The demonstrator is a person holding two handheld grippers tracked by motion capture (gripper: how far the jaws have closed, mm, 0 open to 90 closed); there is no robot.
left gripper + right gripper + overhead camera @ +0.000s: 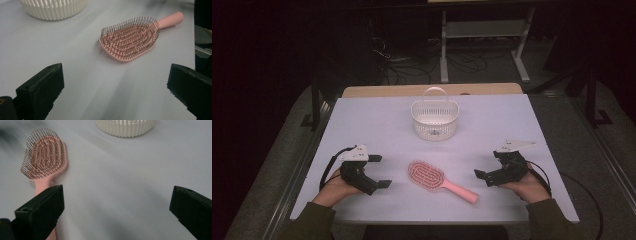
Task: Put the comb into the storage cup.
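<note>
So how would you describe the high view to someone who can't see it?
A pink hairbrush lies bristles-up on a white table, between two open handheld grippers, left and right. A white basket stands beyond it.

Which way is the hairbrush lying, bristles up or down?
Bristles up. The pink hairbrush lies flat on the table, its pins pointing upward in both gripper views.
</note>
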